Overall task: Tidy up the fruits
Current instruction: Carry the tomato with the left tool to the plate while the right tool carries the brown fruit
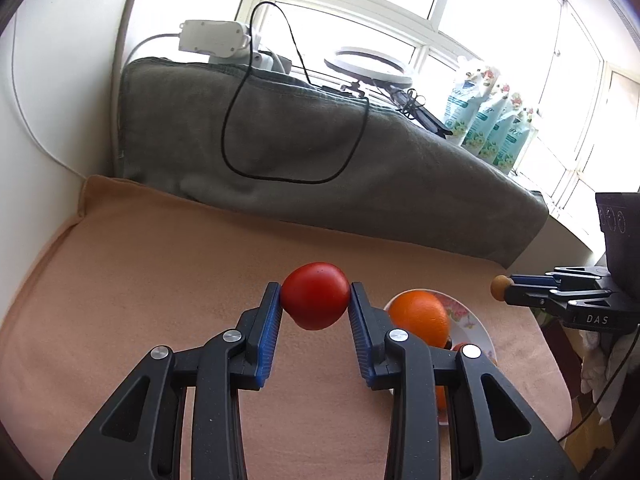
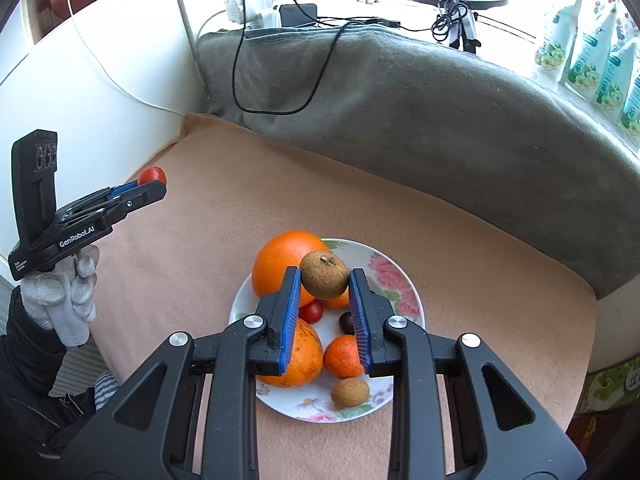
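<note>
The left tool [image 1: 315,298] is clenching a soft, bruisable tomato [image 1: 314,295] at its widest girth (gently); the right tool [image 2: 324,278] is pinching a firm brown fruit [image 2: 323,275].

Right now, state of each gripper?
Left gripper: closed on the red tomato.
Right gripper: closed on the brown round fruit, above the plate.

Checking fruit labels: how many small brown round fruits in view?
2. One brown fruit is clamped in the right tongs above the plate; the other lies on the plate's near edge. More may hide behind the tongs.
</note>
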Tool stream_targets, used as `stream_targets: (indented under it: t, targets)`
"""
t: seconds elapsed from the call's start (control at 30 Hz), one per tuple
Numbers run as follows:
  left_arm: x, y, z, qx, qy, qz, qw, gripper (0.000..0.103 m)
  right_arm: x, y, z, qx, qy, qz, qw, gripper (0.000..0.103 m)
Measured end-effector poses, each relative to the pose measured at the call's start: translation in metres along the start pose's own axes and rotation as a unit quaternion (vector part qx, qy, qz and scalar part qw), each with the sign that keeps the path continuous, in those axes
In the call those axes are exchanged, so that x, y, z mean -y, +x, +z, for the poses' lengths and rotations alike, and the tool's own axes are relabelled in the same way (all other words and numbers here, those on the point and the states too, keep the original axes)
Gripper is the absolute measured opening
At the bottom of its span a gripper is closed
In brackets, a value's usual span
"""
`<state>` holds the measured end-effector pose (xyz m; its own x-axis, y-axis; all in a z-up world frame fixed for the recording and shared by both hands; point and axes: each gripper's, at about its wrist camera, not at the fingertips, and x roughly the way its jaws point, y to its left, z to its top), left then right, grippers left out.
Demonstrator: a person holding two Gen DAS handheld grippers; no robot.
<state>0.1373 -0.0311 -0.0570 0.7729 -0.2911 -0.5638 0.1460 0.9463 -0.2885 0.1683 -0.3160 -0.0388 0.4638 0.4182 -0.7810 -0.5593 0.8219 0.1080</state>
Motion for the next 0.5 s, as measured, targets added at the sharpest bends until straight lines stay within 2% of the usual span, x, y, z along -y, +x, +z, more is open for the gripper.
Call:
stream_targets:
  t: [0.27,0.5]
  targets:
    - [0.052,0.009,-0.002,-0.014,0.04,-0.056,0.9975,0.032,0.033,0.006,-0.019,-0.01,0.039,-0.01,0.999,0.026]
    - [0.089,0.024,-0.01,-0.036,0.067,-0.088,0.9932,0.032,0.057,0.021,-0.025,-0.019,0.067,-0.008,0.998,0.026]
